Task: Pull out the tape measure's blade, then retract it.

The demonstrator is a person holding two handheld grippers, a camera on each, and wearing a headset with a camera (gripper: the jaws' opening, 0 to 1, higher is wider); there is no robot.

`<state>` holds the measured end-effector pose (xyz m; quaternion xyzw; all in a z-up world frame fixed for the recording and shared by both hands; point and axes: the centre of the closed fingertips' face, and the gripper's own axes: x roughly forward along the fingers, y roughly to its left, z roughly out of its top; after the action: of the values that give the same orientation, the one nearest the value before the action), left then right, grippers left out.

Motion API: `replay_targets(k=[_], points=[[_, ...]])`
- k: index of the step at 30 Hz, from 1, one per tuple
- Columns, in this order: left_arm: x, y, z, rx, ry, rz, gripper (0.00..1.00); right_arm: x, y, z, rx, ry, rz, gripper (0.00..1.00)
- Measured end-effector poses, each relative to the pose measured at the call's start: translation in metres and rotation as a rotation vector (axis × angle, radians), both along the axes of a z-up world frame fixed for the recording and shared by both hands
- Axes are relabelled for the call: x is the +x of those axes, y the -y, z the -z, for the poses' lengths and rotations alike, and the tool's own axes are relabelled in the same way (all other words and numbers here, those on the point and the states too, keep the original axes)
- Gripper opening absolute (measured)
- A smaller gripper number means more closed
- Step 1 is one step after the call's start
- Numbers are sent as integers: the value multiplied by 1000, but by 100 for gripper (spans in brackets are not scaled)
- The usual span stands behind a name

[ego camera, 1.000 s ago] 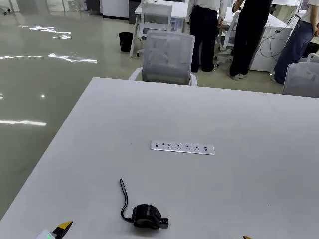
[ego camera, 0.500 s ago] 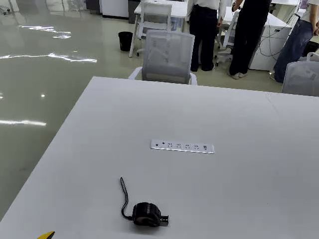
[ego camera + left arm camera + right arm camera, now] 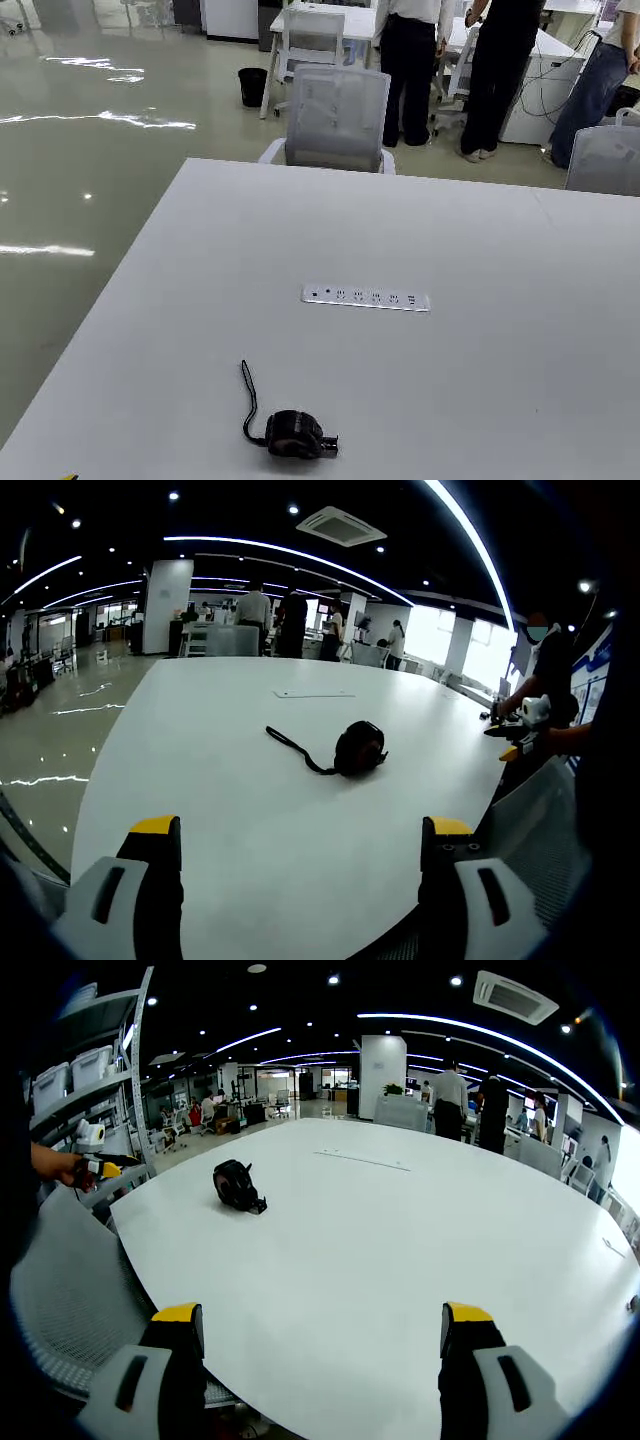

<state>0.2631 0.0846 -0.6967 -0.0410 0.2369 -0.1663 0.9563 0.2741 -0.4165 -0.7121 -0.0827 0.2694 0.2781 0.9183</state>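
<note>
We face a broad white rectangular table [image 3: 470, 230] with a grey mesh-backed office chair [image 3: 337, 105] at its far edge; our left gripper [image 3: 302, 827] and right gripper [image 3: 323, 1312] hang off the near edge, each with its yellow-tipped fingers [image 3: 155, 826] spread wide apart on nothing; a flat white power strip [image 3: 366, 297] lies mid-table; the round black tape measure [image 3: 295, 434] rests close to the near edge, left of centre, blade wound in, its thin black wrist strap [image 3: 248, 392] trailing toward the far side.

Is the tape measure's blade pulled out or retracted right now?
Retracted: the tape measure lies on the table with no blade stretching from its case.
</note>
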Motion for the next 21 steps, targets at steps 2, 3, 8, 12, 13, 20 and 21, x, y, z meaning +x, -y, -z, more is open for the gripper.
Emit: replay_targets(k=[2, 3, 8, 12, 13, 20, 21], points=[[0, 2, 0, -11, 0, -5, 99, 2, -5, -3, 14, 6, 4, 100], [0, 3, 0, -9, 2, -3, 99, 2, -7, -3, 11, 8, 5, 100], [-2, 2, 2, -12, -6, 1, 99, 5, -6, 1, 25, -2, 12, 100], [-1, -2, 0, -12, 0, -8, 99, 5, -5, -1, 18, 1, 8, 100], [-2, -2, -1, -10, 3, -7, 99, 5, -4, -1, 17, 2, 8, 100], [-3, -5, 1, -18, 0, -19, 99, -1, 1, 6, -18, -12, 1, 100], [-4, -5, 1, -18, 1, -18, 99, -2, 1, 6, -18, -12, 2, 100]])
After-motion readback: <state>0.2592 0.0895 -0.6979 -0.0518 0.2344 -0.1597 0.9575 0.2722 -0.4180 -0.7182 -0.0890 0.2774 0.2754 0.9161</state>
